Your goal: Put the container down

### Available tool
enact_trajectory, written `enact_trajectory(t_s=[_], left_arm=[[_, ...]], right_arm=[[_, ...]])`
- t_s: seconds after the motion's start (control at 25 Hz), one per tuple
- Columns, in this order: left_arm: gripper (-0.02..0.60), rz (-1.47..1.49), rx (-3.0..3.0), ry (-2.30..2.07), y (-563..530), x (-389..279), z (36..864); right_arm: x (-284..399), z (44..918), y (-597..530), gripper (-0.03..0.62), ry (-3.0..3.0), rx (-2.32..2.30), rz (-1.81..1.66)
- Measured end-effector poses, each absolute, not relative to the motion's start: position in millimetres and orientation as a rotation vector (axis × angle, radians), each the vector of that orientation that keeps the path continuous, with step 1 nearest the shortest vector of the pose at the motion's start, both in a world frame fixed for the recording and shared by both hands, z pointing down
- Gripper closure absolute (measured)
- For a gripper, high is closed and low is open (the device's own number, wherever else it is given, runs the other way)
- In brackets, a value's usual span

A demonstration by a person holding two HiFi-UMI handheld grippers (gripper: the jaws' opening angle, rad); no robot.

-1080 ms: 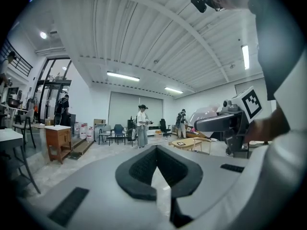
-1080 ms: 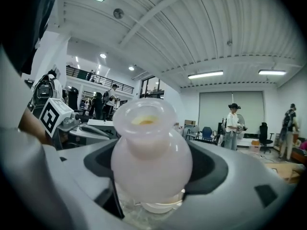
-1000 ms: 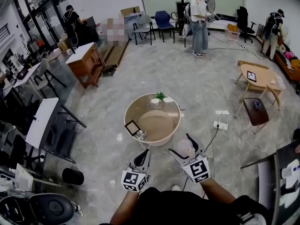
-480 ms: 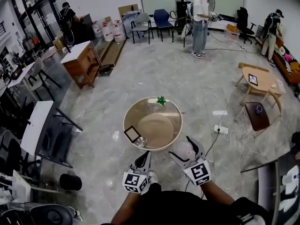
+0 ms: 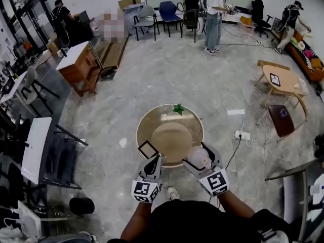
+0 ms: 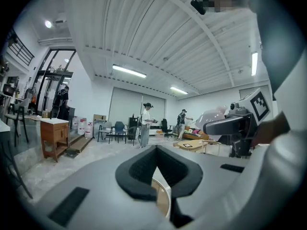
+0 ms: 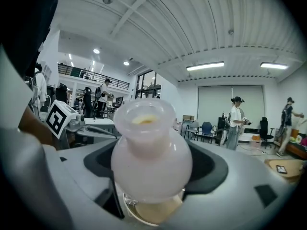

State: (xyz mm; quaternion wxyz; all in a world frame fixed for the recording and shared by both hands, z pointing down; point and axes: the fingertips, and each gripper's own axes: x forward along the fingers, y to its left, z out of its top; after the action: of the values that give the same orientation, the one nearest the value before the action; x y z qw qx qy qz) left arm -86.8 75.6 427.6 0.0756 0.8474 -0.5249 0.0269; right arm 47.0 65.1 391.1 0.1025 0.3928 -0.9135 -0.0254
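Note:
A pale pink, translucent, bulb-shaped container [image 5: 198, 157] with a narrow neck sits between the jaws of my right gripper [image 5: 201, 159], which is shut on it. In the right gripper view the container [image 7: 151, 150] fills the middle, held at its belly by the right gripper [image 7: 153, 169]. It hangs over the near right rim of a round wooden table [image 5: 143, 123]. My left gripper [image 5: 154, 162] is at the table's near left rim, shut and holding nothing; in the left gripper view the left gripper [image 6: 158, 169] shows its dark pads together.
On the round table are a small green plant [image 5: 178, 108] at the far rim and a black-framed square [image 5: 148, 149] near my left gripper. A power strip [image 5: 242, 134] with cables lies on the floor at right. A white folding table [image 5: 36, 140] stands at left. People stand far back.
Both grippers have come forward from over the floor to the round table's near rim. The container has travelled with the right gripper. The view has shifted closer to the table.

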Motion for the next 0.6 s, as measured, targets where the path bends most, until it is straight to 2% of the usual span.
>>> enact_trajectory(t_s=[0.32,0.6], left_arm=[[0.581,0.121,2.526,-1.501,32.4,-118.8,453.8],[0.581,0.127,2.509,-1.508,-8.6,-138.6,461.1]], right_arm=[[9.0,413.3,14.1,0.191,-2.633,1.166,-0.064],[-16.5,415.6,-22.9,0.191,-2.637,1.135,-0.187]])
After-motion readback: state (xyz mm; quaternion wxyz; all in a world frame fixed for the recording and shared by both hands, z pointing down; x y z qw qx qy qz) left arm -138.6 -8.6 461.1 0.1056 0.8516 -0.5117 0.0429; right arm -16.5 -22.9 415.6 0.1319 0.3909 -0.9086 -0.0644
